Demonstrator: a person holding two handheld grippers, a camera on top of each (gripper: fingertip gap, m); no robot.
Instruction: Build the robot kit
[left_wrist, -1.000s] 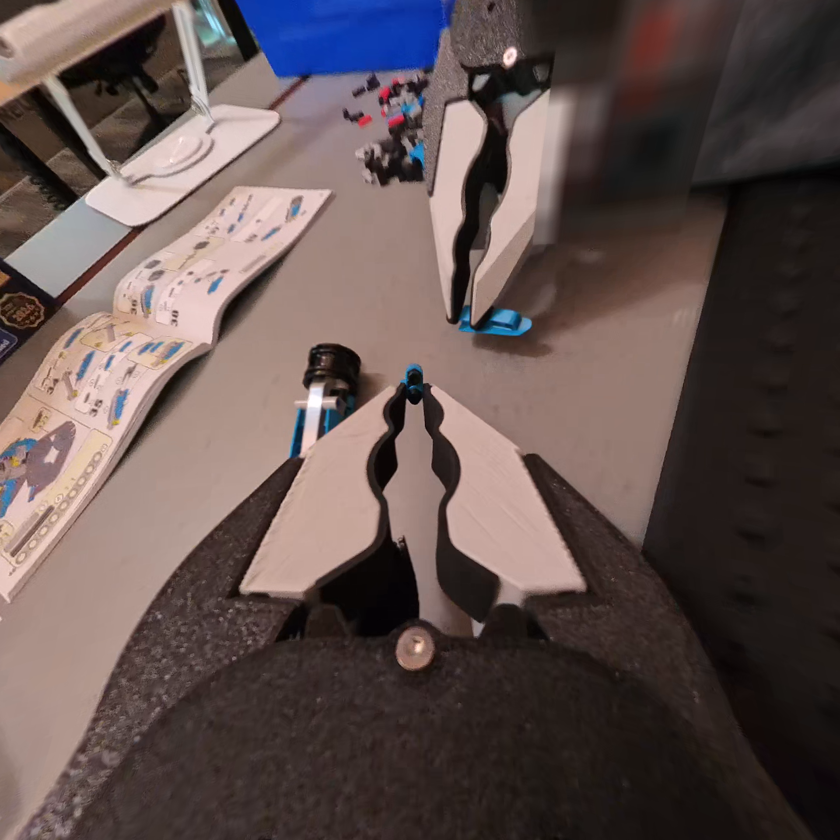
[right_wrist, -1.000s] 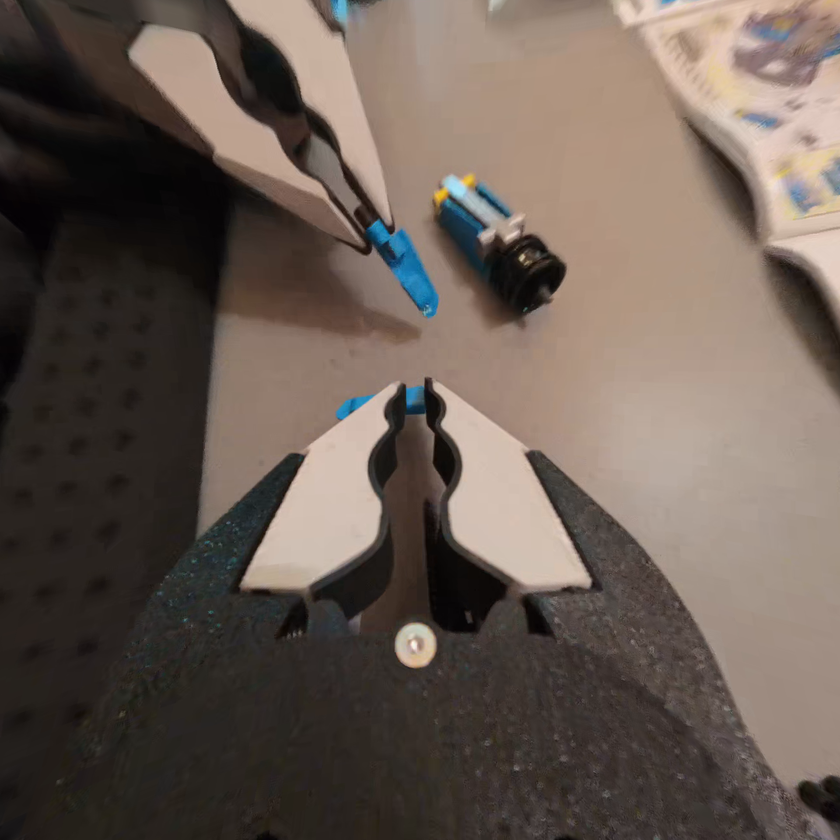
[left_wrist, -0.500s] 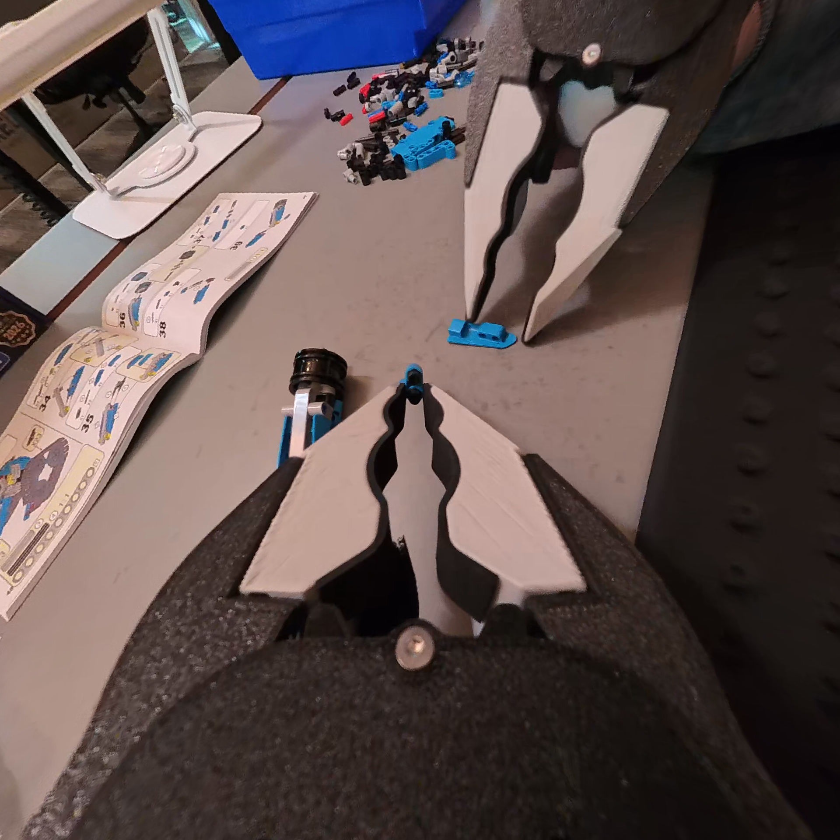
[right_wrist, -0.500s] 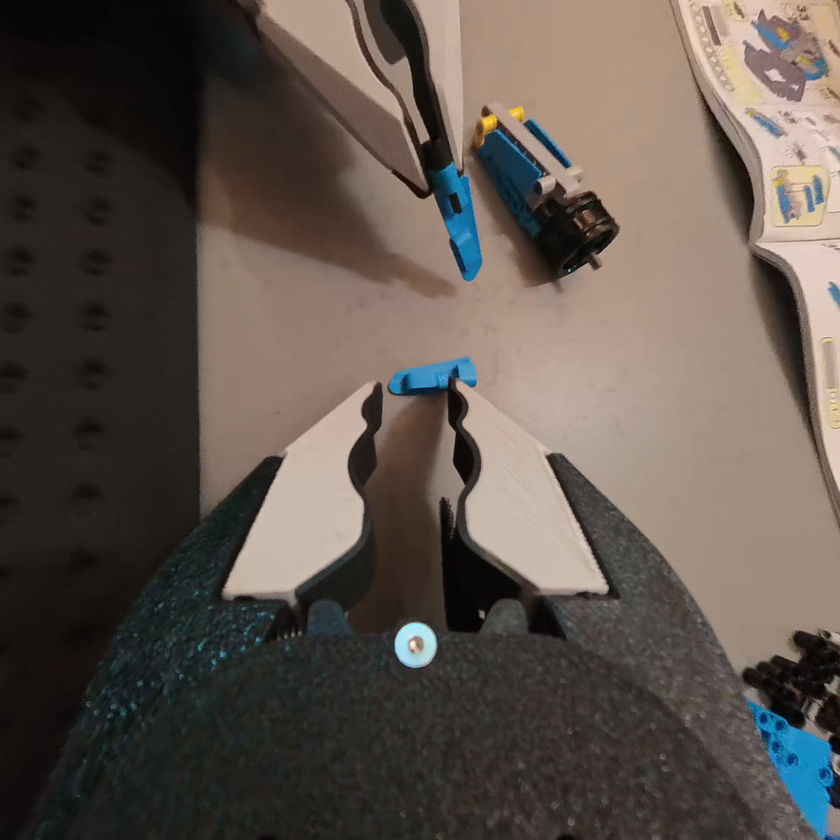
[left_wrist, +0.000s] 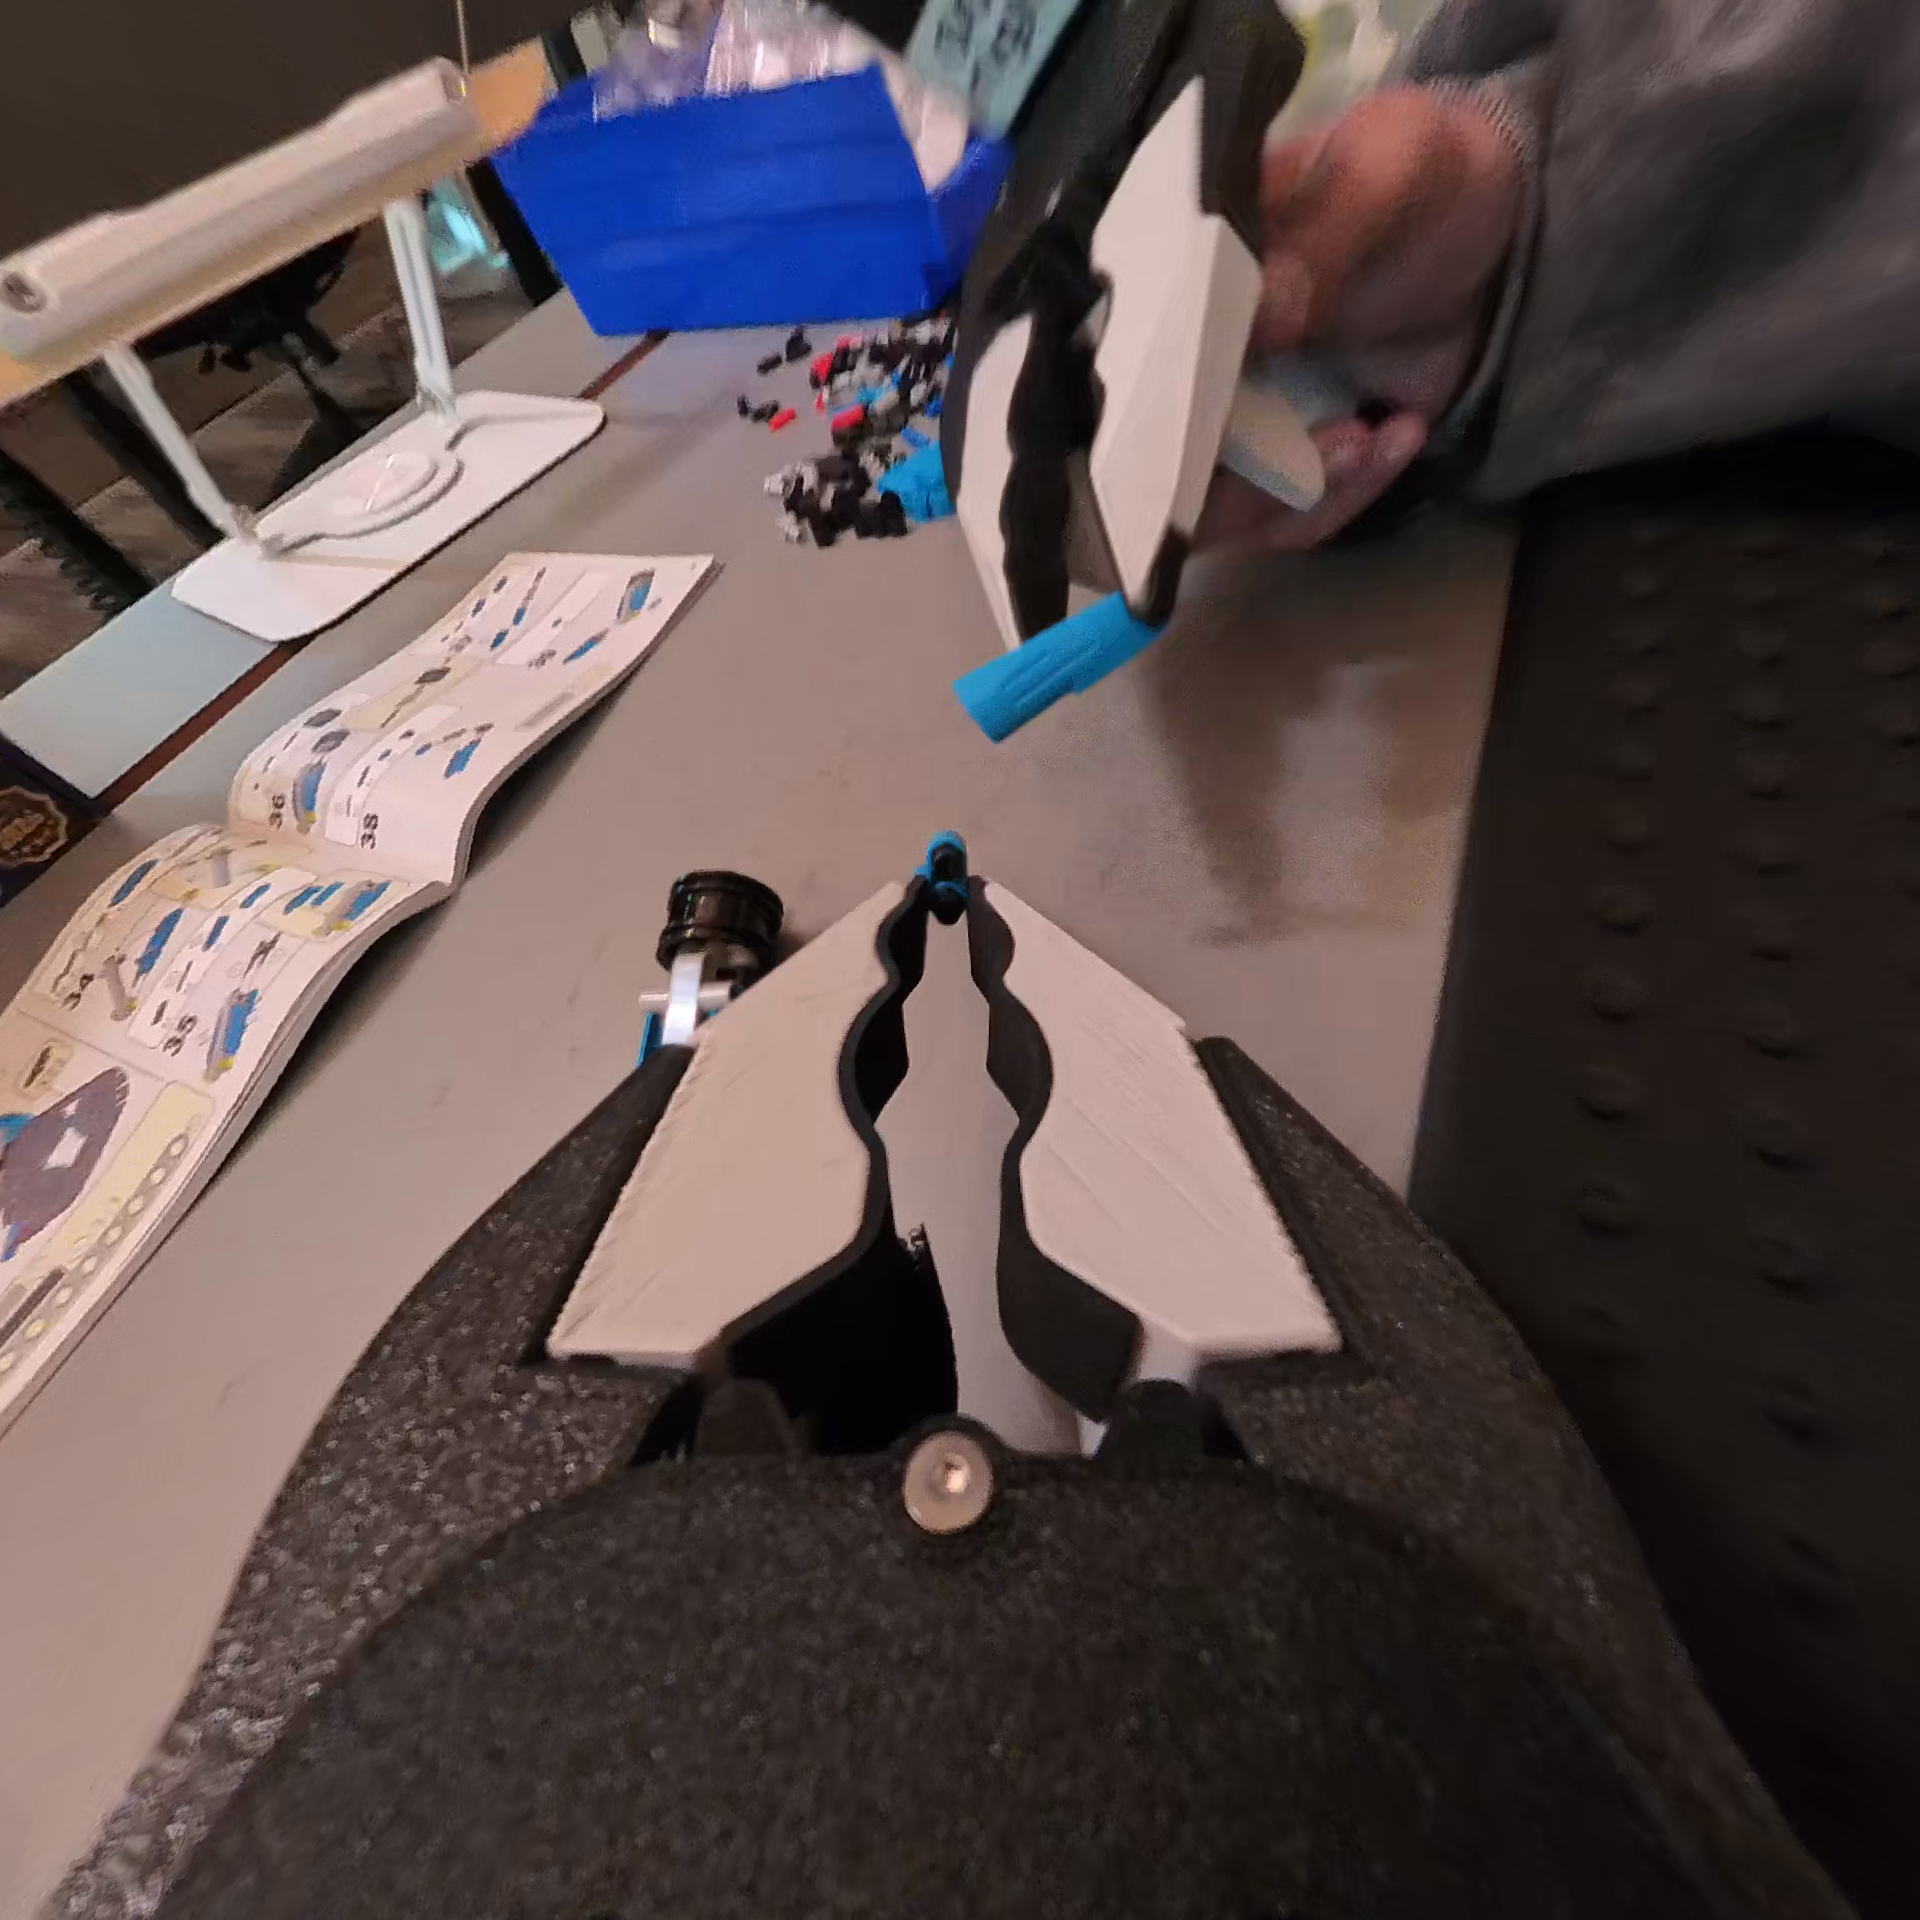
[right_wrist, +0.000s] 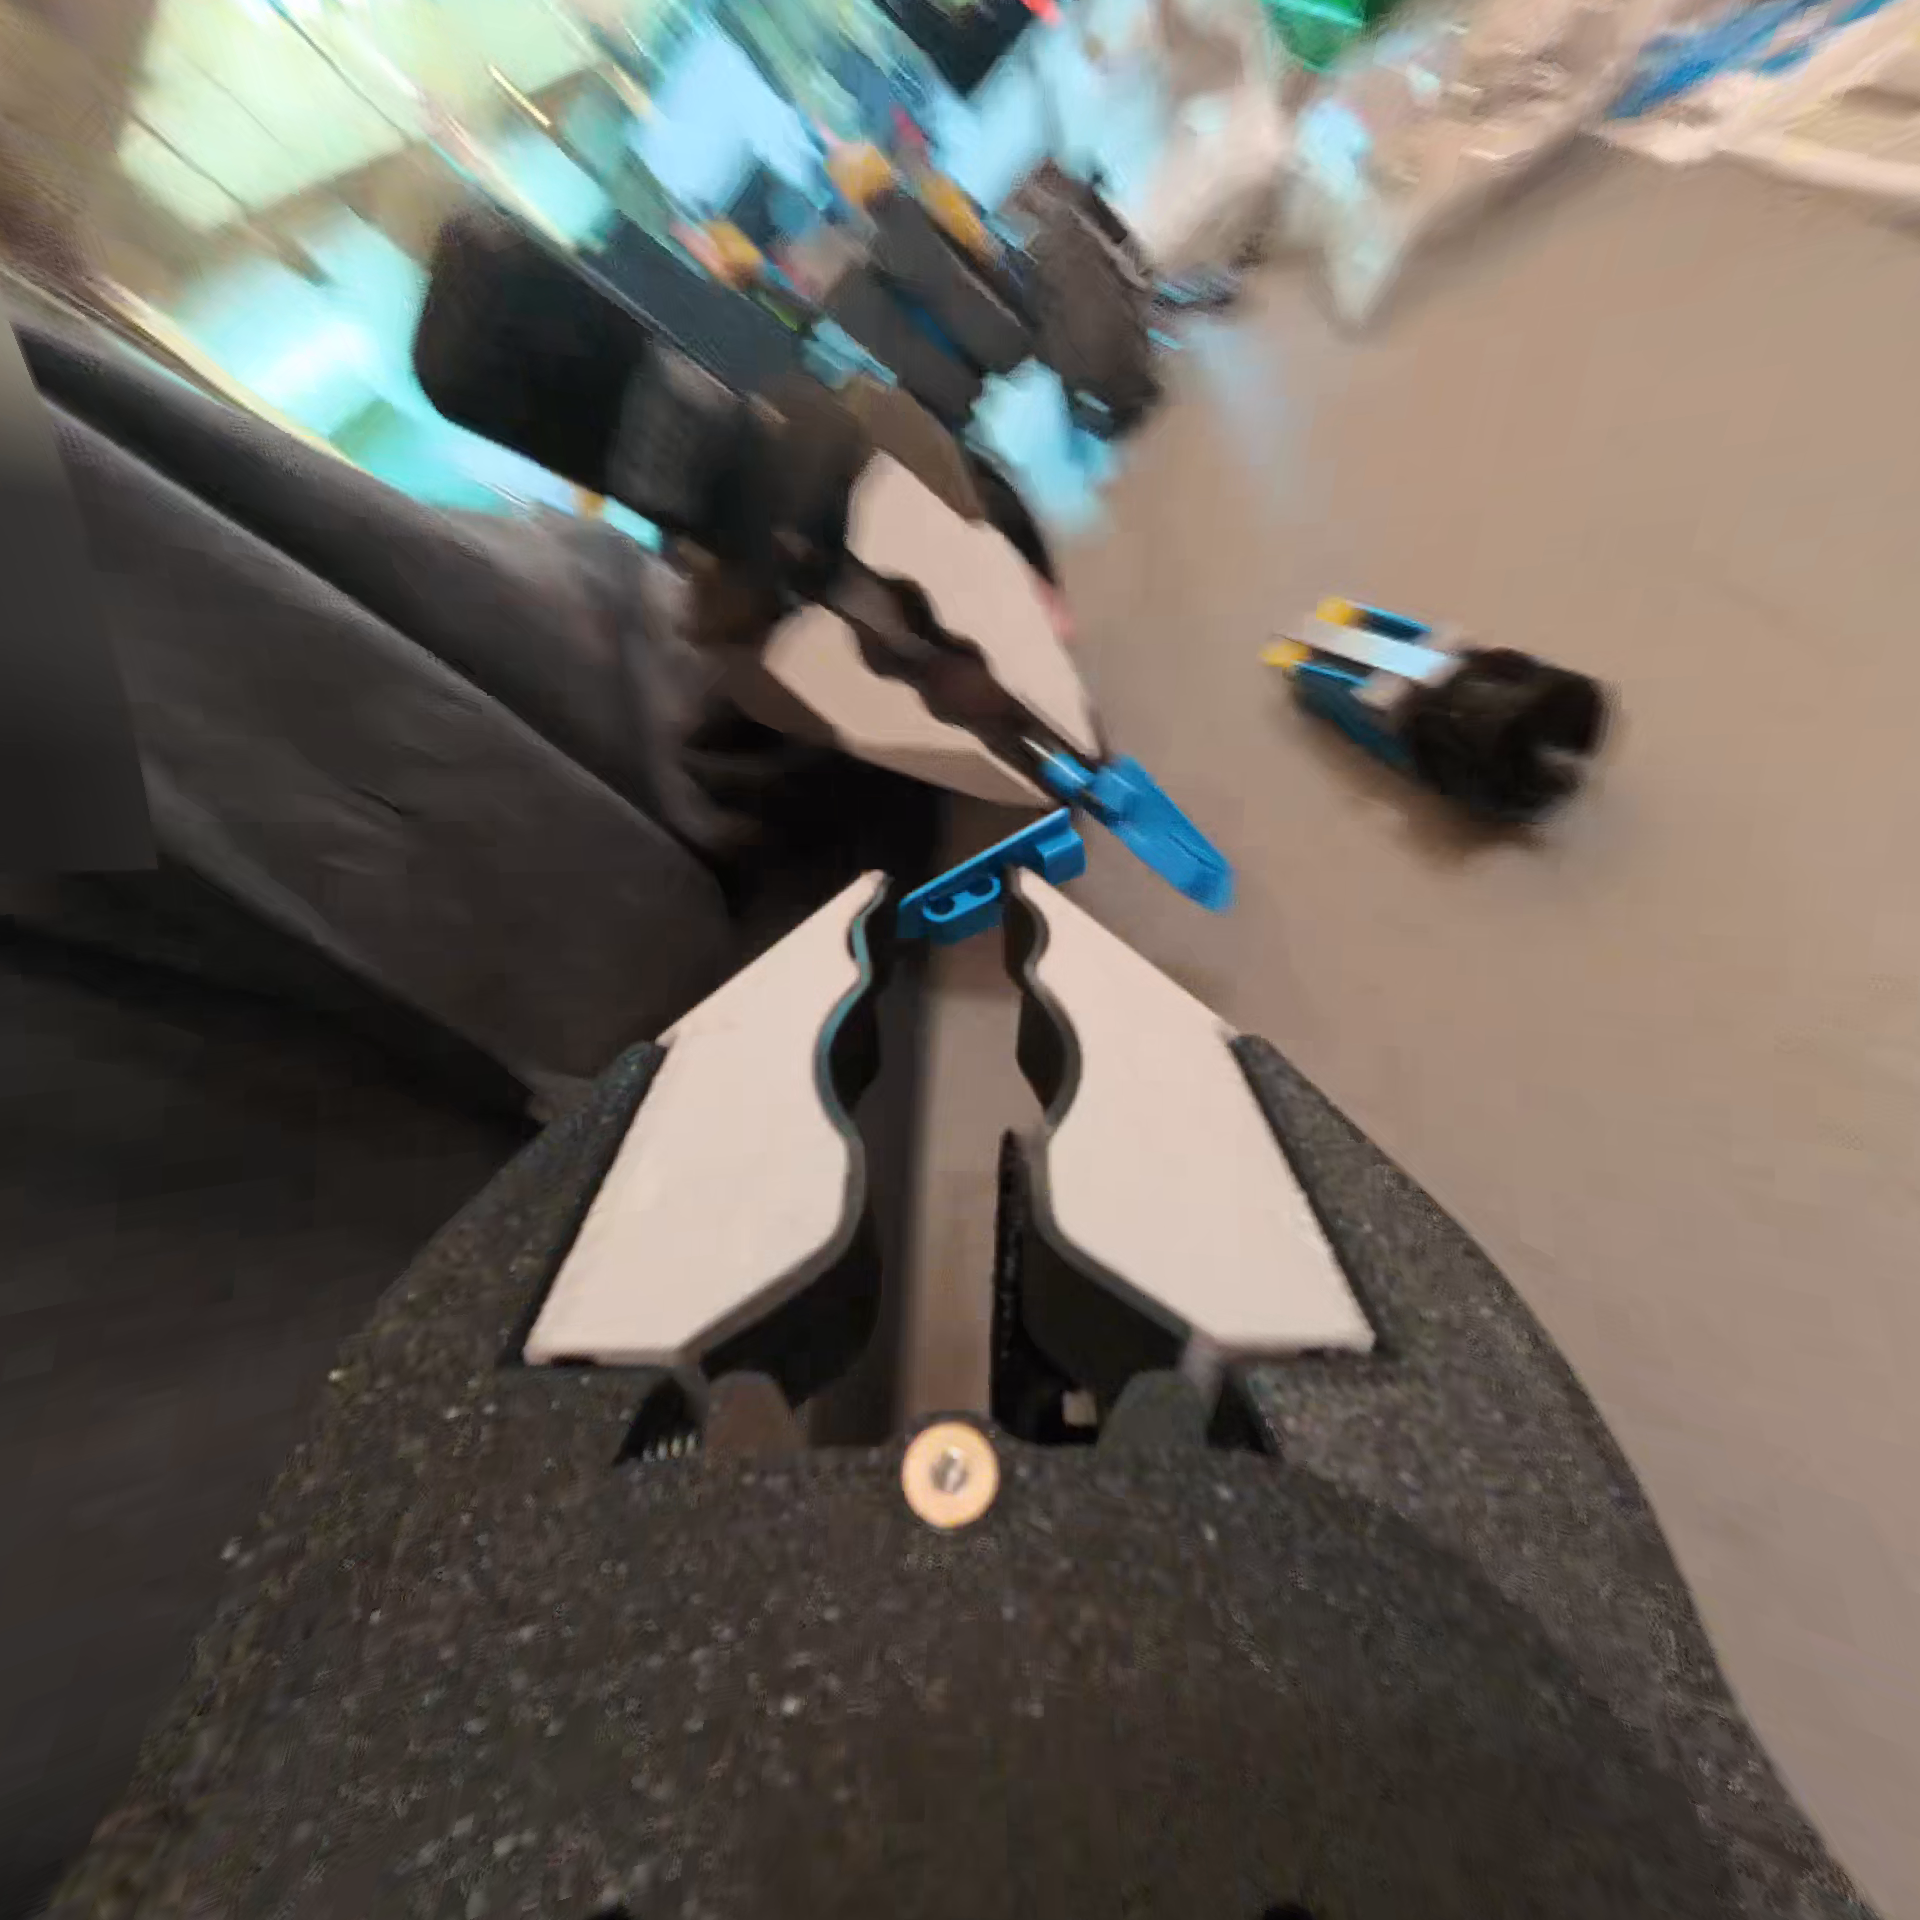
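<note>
Blue panel piece now lifted off counter, pinched in right gripper; half-second ago it lay flat. Left gripper clamps second blue piece, beside wheel assembly.

Two close, opposed wrist views
</note>
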